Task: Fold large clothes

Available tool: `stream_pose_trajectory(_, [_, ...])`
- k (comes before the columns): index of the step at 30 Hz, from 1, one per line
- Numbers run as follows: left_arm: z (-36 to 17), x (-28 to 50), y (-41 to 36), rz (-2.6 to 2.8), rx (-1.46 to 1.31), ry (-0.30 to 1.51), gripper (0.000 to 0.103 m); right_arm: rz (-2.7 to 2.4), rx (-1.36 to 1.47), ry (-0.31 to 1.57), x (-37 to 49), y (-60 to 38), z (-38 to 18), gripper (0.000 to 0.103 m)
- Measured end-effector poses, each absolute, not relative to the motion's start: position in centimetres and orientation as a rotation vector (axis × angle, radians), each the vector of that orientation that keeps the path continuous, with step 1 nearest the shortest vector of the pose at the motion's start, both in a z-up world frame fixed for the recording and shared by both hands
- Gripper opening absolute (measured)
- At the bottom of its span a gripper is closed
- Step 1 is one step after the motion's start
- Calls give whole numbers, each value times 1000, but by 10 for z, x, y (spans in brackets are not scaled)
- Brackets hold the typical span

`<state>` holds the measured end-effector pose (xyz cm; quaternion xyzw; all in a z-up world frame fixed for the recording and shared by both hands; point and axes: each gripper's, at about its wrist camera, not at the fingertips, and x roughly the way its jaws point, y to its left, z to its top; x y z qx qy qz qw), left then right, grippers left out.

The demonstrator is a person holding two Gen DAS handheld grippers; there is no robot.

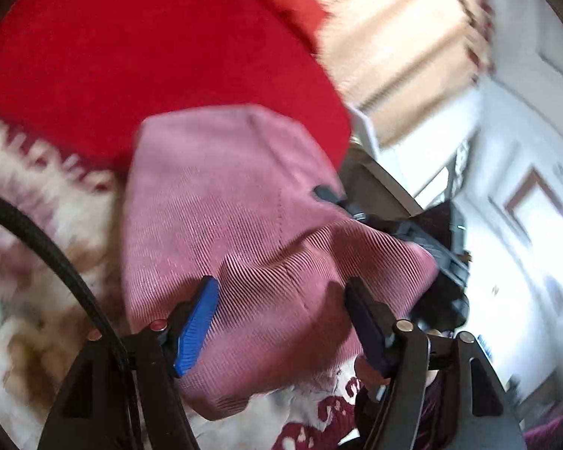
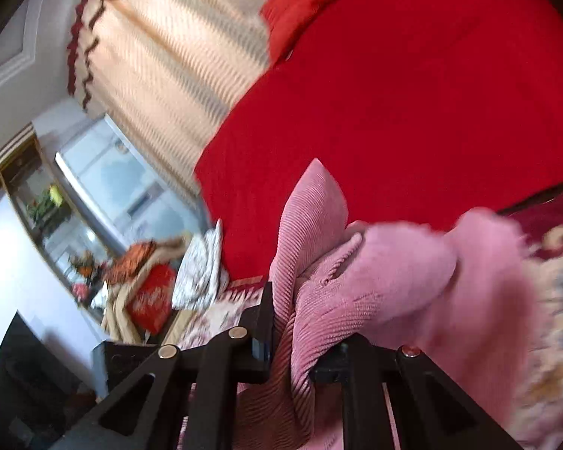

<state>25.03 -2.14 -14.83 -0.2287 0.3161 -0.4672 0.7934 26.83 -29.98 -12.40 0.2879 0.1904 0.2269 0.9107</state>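
Big red bed (image 2: 413,93) fills 12 o'clock, pink ribbed sweater (image 1: 225,206) hanging in front at 6. Right gripper (image 2: 300,341) fingers are pinched narrow on a bunched edge; left gripper (image 1: 281,322) fingers spread wide, knit between them unclamped. I'd clamp left first, then pull the edge taut before laying it down.

left tongs (image 1: 281,318): fingers spread wide apart | right tongs (image 2: 292,341): fingers clamped close together
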Motion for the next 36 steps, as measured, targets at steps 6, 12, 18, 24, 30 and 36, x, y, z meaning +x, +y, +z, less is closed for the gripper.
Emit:
stream_pose_trajectory(6, [-145, 257, -28, -998, -488, 681, 72, 290, 663, 571, 285, -370, -186, 13])
stream_pose_trajectory(12, [-163, 245, -61, -843, -167, 745, 71, 315, 649, 734, 303, -368, -213, 13])
stream_pose_trajectory(18, [-184, 225, -90, -777, 44, 732, 74, 305, 620, 763, 306, -361, -216, 14])
stream_pose_trajectory(24, [-189, 229, -99, -791, 93, 734, 75, 310, 698, 815, 307, -368, -215, 22])
stream_pose_trajectory(30, [-191, 228, -105, -790, 131, 724, 79, 185, 528, 747, 280, -367, -150, 24])
stream_pose_trajectory(36, [-188, 221, -110, -789, 162, 709, 81, 286, 429, 668, 313, -335, -116, 24])
